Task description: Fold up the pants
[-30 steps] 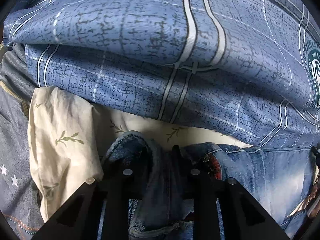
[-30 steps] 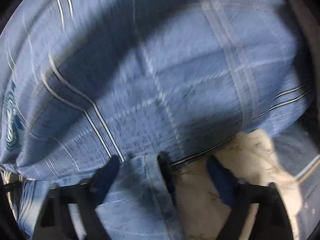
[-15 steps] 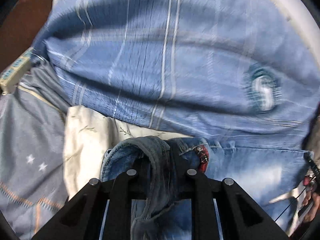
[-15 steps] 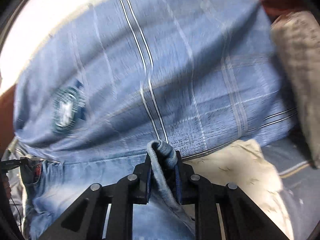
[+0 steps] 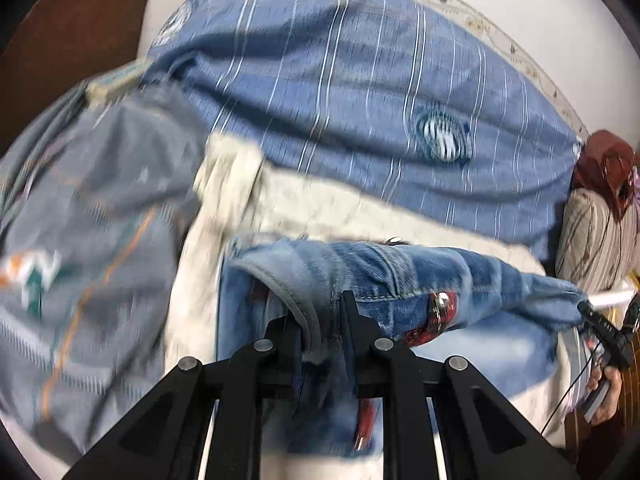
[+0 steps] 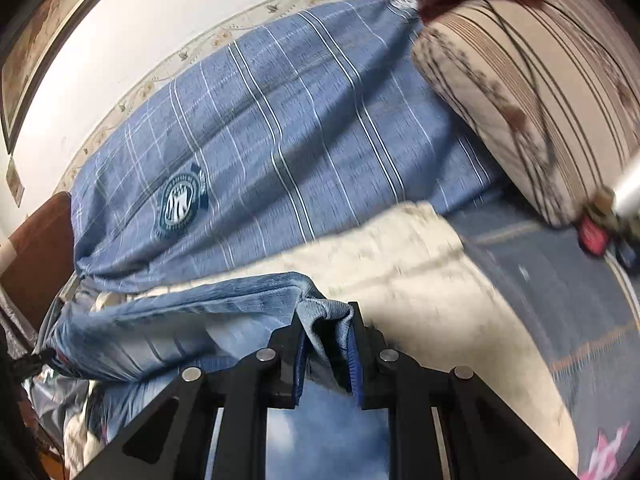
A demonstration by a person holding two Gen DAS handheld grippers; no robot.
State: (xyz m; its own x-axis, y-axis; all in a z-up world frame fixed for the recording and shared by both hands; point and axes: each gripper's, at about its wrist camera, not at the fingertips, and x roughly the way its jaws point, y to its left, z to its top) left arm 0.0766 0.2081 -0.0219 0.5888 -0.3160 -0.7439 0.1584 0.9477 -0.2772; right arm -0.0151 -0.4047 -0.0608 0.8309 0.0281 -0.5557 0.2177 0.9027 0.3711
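The pants are light blue jeans (image 5: 400, 276) with a red-lined waistband, held up between both grippers over a cream leaf-print cloth (image 5: 320, 208). My left gripper (image 5: 324, 320) is shut on one end of the waistband. My right gripper (image 6: 326, 320) is shut on the other end of the jeans (image 6: 180, 320). The denim hangs taut between the two, and the rest drops below the jaws, partly hidden.
A big blue plaid duvet with a round badge (image 5: 360, 100) (image 6: 280, 140) is piled behind. A grey patterned sheet (image 5: 80, 260) lies left. A striped beige pillow (image 6: 540, 100) sits right. A brown headboard (image 5: 72, 20) and white wall stand behind.
Both grippers have lifted and pulled back with the jeans. The right gripper closed on the denim. The duvet now looks farther off and the wall has come into view.
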